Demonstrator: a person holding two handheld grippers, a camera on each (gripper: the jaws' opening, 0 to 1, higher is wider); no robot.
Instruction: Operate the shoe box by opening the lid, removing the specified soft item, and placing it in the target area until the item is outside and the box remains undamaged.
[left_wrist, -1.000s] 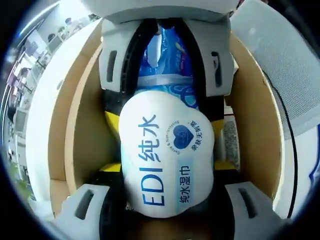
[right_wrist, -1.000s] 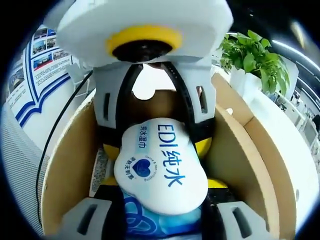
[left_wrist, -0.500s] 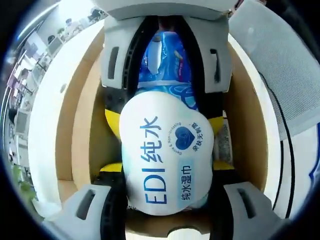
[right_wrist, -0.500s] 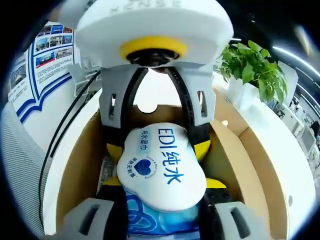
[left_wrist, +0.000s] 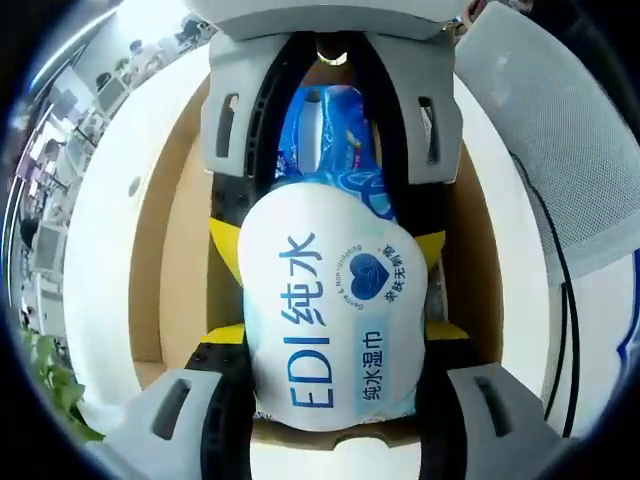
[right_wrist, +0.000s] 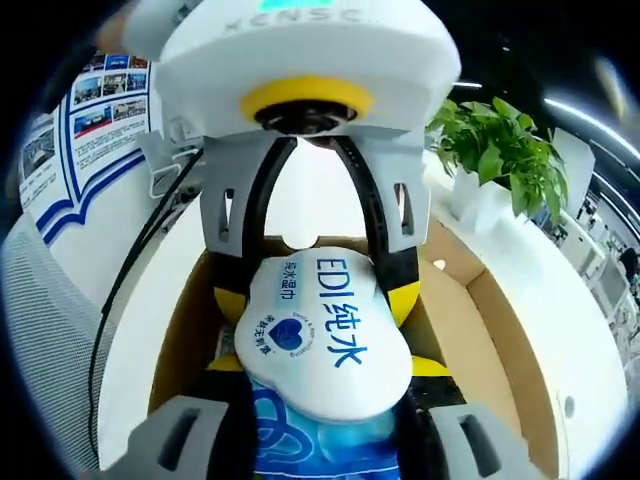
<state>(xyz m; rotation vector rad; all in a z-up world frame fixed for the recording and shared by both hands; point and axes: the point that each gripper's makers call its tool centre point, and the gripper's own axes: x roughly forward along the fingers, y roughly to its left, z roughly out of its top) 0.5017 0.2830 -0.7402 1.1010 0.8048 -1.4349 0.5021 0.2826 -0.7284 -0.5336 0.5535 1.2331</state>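
A soft white and blue wet-wipes pack (left_wrist: 330, 310) hangs over the open cardboard shoe box (left_wrist: 185, 250), held at both ends. My left gripper (left_wrist: 335, 332) is shut on the white end, its yellow pads pressed to both sides. My right gripper (left_wrist: 328, 242) reaches in from the top of the left gripper view, shut on the blue end. In the right gripper view the pack (right_wrist: 320, 335) sits between my right gripper (right_wrist: 328, 365) at the bottom and my left gripper (right_wrist: 315, 298) coming from above. The box (right_wrist: 470, 330) lies below, its brown inside open.
The box stands on a white table (left_wrist: 95, 250). A black cable (left_wrist: 555, 260) runs beside the box, near grey mesh fabric (left_wrist: 560, 130). A potted plant (right_wrist: 500, 150) stands at the back right, and a blue and white poster (right_wrist: 80, 130) at the left.
Both grippers have risen with the pack still in them. The box now looks smaller and lower, and more white table shows around it.
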